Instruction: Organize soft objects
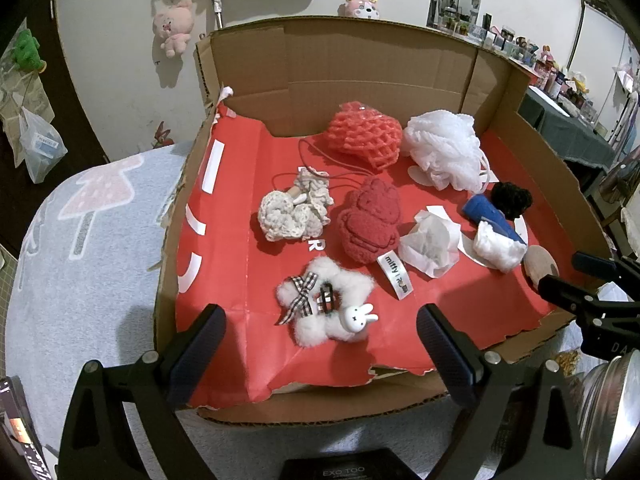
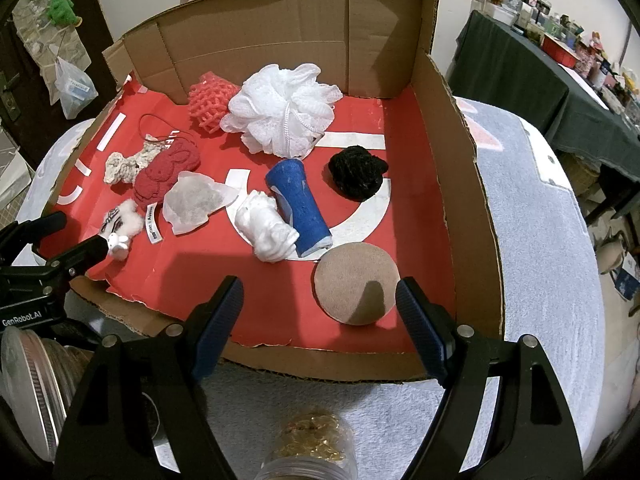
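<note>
The cardboard box, lined with red paper, holds every soft thing in view, loosely scattered; whether they already lie sorted or wait to be sorted cannot be told.

Largest is the white mesh pouf, at 12 o'clock from the right gripper, touching the coral foam net. Its trailing loop could snag a finger and drag the net along.

The red knitted rabbit sits at 12 o'clock from the left gripper, overlapping the cream crochet piece; a thin cord runs around both, so lifting one may pull the other.

The blue roll leans against the white wad; a nudge could set the roll turning.

The tan round puff lies at 1 o'clock, just beside the right gripper's fingers, flat enough that a pinch may catch and tear the paper instead.

The fluffy white star lies between the left gripper's fingers, its small hard bunny charm likely to slip from the pads.

The black scrunchie and tissue-like packet lie apart.

Both grippers stand wide apart at the jaws, holding nothing.
</note>
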A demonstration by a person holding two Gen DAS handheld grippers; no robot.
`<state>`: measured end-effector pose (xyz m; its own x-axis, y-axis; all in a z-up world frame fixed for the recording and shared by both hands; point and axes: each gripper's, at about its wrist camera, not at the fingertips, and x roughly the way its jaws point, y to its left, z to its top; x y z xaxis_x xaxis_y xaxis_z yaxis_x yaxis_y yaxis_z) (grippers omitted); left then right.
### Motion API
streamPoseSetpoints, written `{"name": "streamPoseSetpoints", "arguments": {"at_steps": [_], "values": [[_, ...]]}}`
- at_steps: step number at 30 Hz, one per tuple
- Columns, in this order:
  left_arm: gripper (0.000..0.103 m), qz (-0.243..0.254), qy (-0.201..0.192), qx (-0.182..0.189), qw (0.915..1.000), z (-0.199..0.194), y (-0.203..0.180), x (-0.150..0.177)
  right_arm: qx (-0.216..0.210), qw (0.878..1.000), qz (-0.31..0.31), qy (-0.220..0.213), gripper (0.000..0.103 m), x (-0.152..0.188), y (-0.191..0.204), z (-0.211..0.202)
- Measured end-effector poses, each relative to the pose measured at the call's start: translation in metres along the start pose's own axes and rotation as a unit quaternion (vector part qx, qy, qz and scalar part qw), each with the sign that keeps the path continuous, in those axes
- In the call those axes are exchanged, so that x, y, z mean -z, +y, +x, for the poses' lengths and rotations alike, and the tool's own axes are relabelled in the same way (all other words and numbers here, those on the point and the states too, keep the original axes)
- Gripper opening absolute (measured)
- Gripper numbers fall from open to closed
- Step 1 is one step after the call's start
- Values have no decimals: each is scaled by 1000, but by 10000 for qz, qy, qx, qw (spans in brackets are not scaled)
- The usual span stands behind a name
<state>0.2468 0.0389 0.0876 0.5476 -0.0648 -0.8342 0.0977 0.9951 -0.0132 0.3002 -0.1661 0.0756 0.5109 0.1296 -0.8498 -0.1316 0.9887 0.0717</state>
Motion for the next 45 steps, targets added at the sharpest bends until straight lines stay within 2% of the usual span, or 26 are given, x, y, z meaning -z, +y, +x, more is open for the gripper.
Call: {"name": "streamPoseSetpoints", "arguments": {"at_steps": [39,45], "values": [[98,-14,-19,-10,10000,1,1,-1,6,10000,7,-18,78,3,0,0],[98,-275,-259,116,9992,-16,6,-3,-235,9996,161,58,78,-2,-4,-6]]}}
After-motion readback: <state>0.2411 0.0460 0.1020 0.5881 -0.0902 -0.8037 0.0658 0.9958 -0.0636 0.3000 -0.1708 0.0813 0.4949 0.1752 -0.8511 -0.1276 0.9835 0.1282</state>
